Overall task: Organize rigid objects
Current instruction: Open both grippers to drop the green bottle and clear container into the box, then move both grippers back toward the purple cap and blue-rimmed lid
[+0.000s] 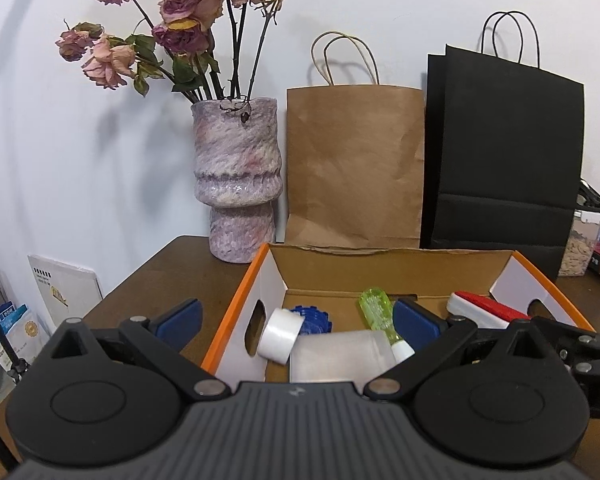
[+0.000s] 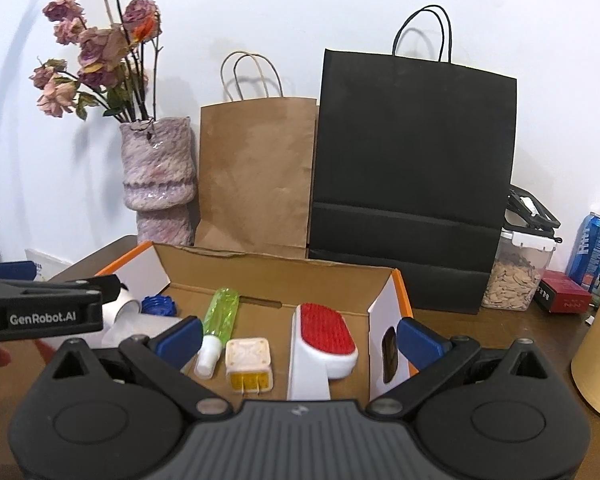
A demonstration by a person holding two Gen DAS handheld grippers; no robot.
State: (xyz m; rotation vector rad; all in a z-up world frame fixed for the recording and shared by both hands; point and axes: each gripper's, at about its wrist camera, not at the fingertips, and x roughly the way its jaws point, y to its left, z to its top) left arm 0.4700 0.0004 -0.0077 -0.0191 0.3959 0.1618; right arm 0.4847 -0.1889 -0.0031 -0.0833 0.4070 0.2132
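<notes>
Both the left gripper (image 1: 298,318) and right gripper (image 2: 300,334) are wide open (holding nothing) above the box (image 2: 276,276).

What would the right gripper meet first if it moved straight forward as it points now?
Probably the lint brush in the cardboard box: it lies between the open fingers of the right gripper, though depth is uncertain.

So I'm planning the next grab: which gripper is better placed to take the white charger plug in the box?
Probably right: the right gripper is open with the charger plug between its fingers. The left gripper sits over the tape roll instead.
</notes>
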